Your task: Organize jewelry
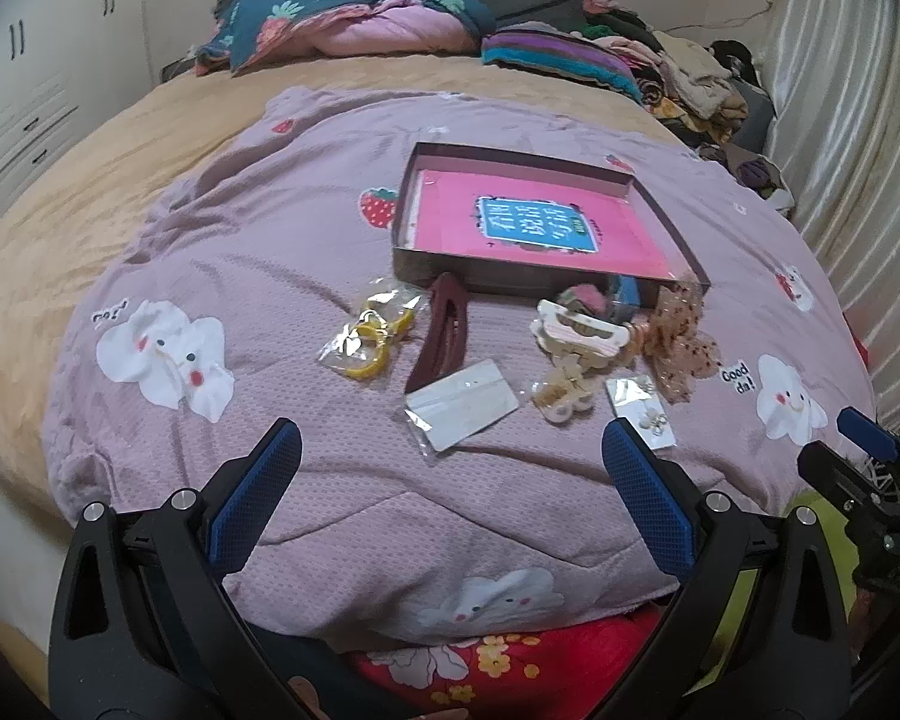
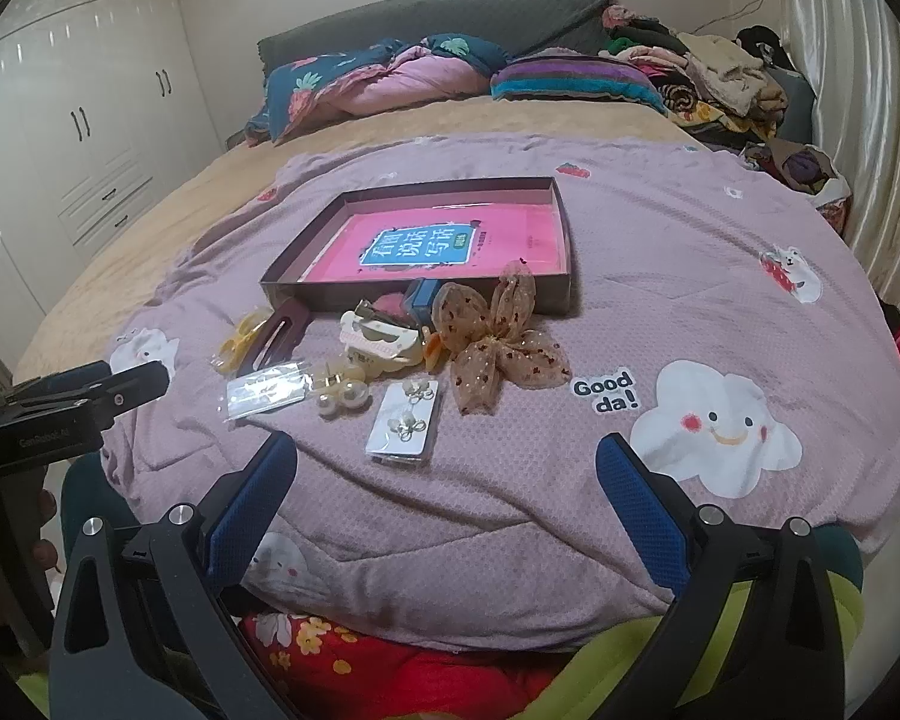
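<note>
Jewelry (image 2: 354,360) lies heaped on the quilt (image 2: 660,276) just before the tray (image 2: 561,228). Your left gripper (image 1: 450,450) and right gripper (image 2: 447,462) both gape wide, empty, hovering near the earring card (image 2: 403,423).

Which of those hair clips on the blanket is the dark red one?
The long, flat maroon hair clip beside the yellow pieces in the clear packet. The other big clip, the cream claw-style clip, is pale and toothed.
</note>
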### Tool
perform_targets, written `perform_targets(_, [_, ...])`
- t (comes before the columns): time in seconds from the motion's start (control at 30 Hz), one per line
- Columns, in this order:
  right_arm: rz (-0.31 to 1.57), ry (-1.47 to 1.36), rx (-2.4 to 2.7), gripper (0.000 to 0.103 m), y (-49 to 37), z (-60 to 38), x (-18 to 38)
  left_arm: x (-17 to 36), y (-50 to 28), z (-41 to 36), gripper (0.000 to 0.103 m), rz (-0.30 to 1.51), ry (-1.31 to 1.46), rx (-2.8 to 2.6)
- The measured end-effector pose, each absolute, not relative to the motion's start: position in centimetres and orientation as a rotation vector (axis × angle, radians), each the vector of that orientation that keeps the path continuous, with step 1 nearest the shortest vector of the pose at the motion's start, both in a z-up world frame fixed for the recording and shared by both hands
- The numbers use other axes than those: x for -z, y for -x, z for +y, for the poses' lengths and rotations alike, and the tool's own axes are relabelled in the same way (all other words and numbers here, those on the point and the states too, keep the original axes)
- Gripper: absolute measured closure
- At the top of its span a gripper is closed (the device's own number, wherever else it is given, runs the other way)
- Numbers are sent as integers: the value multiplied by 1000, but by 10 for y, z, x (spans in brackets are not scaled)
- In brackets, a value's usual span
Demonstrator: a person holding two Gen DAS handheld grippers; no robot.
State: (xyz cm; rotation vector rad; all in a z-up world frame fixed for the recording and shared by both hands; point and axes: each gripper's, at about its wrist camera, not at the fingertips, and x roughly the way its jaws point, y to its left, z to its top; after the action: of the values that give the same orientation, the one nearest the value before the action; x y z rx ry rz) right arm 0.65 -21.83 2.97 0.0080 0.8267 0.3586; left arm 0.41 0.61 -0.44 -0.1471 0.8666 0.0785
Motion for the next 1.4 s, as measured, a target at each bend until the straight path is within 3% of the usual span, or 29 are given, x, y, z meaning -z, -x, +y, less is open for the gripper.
perform_targets(0.57, [862, 46, -415, 4, -53, -198, -22, 21, -26, 73, 9, 914, 199, -148])
perform_targets(0.9, [887, 38, -408, 4, -83, -196, -10, 34, -65, 47, 10, 939, 198, 67])
perform_targets(0.97, [890, 35, -396, 4, -87, -199, -8, 39, -77, 37, 24, 969, 180, 105])
perform_targets(1.07, [899, 25, -384, 4, -94, -206, -3, 52, -97, 31, 37, 1011, 188, 123])
perform_targets(1.3, [930, 19, -357, 4, -116, -219, 11, 77, -124, 22, 50, 1093, 159, 122])
perform_targets(1.4, [944, 13, -348, 4, -128, -223, 18, 82, -131, 20, 65, 1110, 159, 121])
